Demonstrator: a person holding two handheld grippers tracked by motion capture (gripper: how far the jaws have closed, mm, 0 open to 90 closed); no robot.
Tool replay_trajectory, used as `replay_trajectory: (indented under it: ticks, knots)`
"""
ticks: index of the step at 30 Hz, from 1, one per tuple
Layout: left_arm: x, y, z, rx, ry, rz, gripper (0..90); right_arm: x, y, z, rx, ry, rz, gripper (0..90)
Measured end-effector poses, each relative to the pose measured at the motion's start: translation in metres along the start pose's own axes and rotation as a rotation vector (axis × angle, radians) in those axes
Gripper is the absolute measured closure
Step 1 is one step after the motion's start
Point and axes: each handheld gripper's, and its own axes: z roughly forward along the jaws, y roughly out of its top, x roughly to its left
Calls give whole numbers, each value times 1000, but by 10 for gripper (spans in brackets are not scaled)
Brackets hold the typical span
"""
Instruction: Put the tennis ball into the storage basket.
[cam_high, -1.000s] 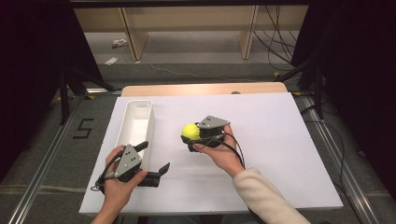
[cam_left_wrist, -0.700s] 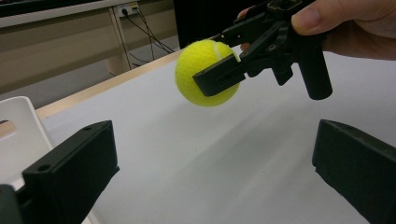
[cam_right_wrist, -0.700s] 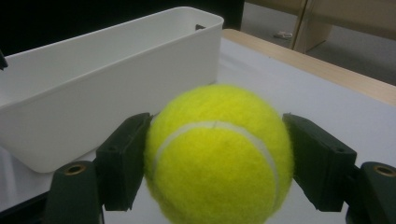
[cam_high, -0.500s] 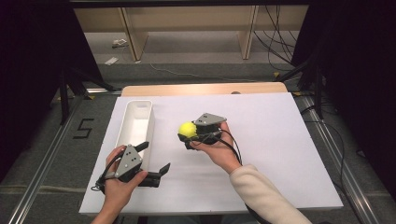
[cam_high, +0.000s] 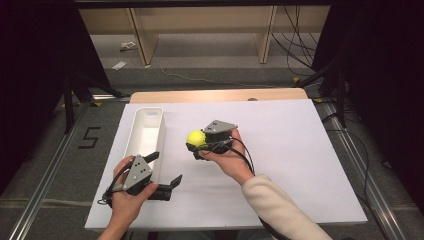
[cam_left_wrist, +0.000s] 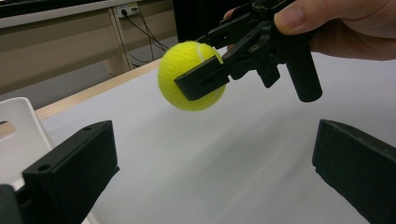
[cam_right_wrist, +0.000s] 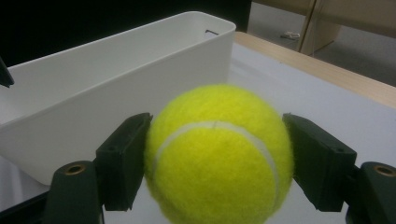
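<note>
Right gripper (cam_high: 197, 141), held in a person's hand above the middle of the table, has its two black jaws clamped on a yellow tennis ball (cam_high: 195, 138). Seen from the left gripper view, the ball (cam_left_wrist: 192, 75) hangs clear of the surface, with a soft shadow on the sheet below it. From the right gripper view, the ball (cam_right_wrist: 218, 155) sits between the jaws, one pressing on each side, and the long side wall of a white bin (cam_right_wrist: 116, 88) stands just behind it.

Left gripper (cam_high: 163, 172) rests low at the near left of the table, jaws spread wide with nothing between them, just beside the near end of the bin (cam_high: 145, 137). That bin is narrow, open-topped and upright, lying lengthwise along the left part of the table.

A white sheet (cam_high: 280, 150) covers the table almost entirely; a strip of pale wood table edge (cam_high: 220, 95) shows along the far side. Beyond it, grey floor (cam_high: 210, 55) carries loose black cables (cam_high: 295, 50) at the far right and the legs of light wooden furniture (cam_high: 142, 37). Black curtains (cam_high: 380, 65) close off both sides of the room. A figure 5 (cam_high: 90, 137) is marked in dark tape on the floor to the left, beside a metal rail (cam_high: 50, 175).
</note>
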Motion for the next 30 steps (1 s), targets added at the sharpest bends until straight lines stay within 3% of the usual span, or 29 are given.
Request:
replay_trajectory:
  ticks: [30]
  knots:
    - [0, 0, -1, 1, 1, 1, 0, 14, 14, 14, 1, 25, -29, 274]
